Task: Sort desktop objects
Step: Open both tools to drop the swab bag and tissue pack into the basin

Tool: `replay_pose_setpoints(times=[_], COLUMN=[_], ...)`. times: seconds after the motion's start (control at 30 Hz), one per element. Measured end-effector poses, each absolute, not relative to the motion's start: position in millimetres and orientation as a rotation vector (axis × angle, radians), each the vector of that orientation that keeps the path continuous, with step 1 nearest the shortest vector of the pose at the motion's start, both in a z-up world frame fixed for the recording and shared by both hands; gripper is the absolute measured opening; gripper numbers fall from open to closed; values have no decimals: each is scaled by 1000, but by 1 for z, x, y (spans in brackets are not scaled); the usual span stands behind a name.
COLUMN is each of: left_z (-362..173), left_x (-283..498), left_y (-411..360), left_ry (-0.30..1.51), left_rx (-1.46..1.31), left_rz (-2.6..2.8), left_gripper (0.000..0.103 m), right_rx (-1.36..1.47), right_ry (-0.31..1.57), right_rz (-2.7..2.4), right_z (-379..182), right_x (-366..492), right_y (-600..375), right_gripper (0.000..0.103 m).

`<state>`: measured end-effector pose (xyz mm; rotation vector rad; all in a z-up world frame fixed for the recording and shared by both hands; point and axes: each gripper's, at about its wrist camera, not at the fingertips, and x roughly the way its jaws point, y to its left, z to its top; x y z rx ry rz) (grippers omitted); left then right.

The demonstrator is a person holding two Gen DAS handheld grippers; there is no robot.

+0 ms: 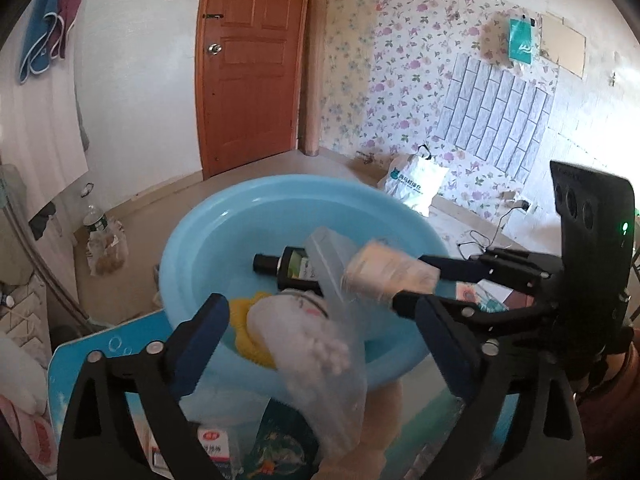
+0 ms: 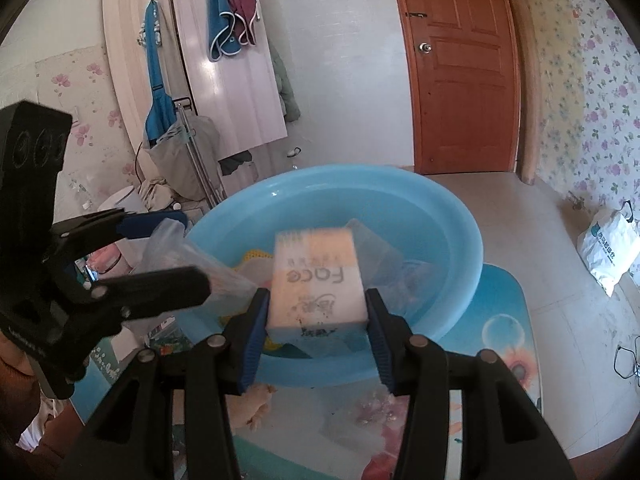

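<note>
A light blue basin (image 1: 280, 208) stands on the table and holds a dark bottle (image 1: 288, 266), a yellow item (image 1: 244, 320) and a clear plastic box (image 1: 332, 264). My left gripper (image 1: 320, 312) is open wide at the basin's near rim. A clear bag with a white plush toy (image 1: 308, 336) lies blurred between its fingers, untouched by either pad. My right gripper (image 2: 318, 320) hangs over the basin (image 2: 440, 216), with its pads against both sides of a blurred tissue pack (image 2: 320, 280) printed "Face". My left gripper (image 2: 180, 256) also shows in the right wrist view.
The table wears a blue flower-print cover (image 2: 500, 320). A red-labelled box (image 1: 214, 440) and a green packet (image 1: 280, 444) lie near its front. On the floor beyond are a white shopping bag (image 1: 416, 188), a cable (image 1: 480, 240) and a bottle (image 1: 94, 220).
</note>
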<state>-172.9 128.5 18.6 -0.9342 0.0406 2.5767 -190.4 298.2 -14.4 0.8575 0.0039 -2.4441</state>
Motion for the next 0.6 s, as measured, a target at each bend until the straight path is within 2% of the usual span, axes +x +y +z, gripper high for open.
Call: replay_pose_setpoints(times=[0.1, 0.37, 0.47, 0.6], left_z=[14, 10, 11, 14], left_x=[-166, -140, -129, -113], left_y=[122, 113, 113, 115], left_ry=[14, -2, -6, 11], left_rx=[-961, -979, -977, -964], left_rz=[2585, 2612, 2597, 2599], left_gripper=[98, 101, 101, 101], right_rx=[846, 836, 858, 965], right_ry=[27, 55, 50, -7], right_rz=[-2453, -2490, -2498, -2476], right_z=[-12, -6, -10, -25], right_x=[-183, -161, -150, -144], right_y=[295, 294, 295, 298], right_gripper=[63, 64, 67, 67])
